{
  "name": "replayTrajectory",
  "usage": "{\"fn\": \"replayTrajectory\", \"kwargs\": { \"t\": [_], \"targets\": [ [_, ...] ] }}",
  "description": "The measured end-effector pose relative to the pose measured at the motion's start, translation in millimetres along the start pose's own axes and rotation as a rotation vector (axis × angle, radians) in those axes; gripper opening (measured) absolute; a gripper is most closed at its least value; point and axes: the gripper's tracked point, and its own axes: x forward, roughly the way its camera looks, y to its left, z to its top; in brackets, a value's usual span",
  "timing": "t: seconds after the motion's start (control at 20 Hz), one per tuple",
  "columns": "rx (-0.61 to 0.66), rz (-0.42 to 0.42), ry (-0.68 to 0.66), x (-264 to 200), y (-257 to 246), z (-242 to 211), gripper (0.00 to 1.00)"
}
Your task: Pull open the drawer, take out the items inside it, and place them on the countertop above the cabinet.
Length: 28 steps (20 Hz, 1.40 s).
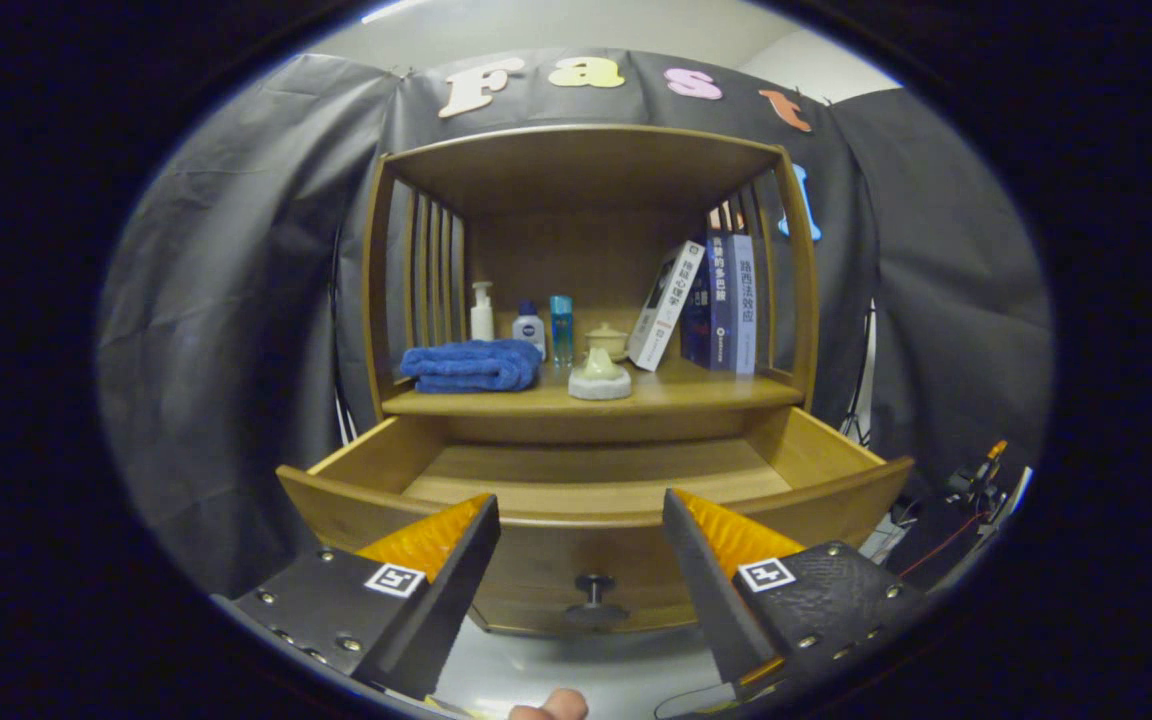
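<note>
A wooden cabinet stands ahead of me with its drawer (591, 480) pulled out; the part of the drawer's floor that I see is bare wood. The drawer's dark round knob (594, 590) sits on its front panel, between and just below my fingers. My gripper (581, 520) is open, with nothing between its fingers, held in front of the drawer's front edge. On the countertop (696, 390) above the drawer lie a folded blue towel (474, 365) and a pale lidded ceramic piece (600, 378).
At the back of the countertop stand a white pump bottle (482, 311), a small white bottle (529, 328), a blue bottle (561, 330) and a small jar (607, 341). Books (711, 305) lean at the right. A fingertip (548, 706) shows below. Cables and gear (976, 485) lie at the right.
</note>
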Motion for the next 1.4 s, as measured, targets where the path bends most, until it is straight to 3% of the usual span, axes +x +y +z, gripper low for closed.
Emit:
{"fn": "replayTrajectory", "kwargs": {
  "t": [0.55, 1.4],
  "targets": [
    [0.017, 0.01, 0.055, 18, -5, -41, 0.98],
    [0.011, -0.014, 0.039, 41, -11, -38, 0.99]
  ]
}}
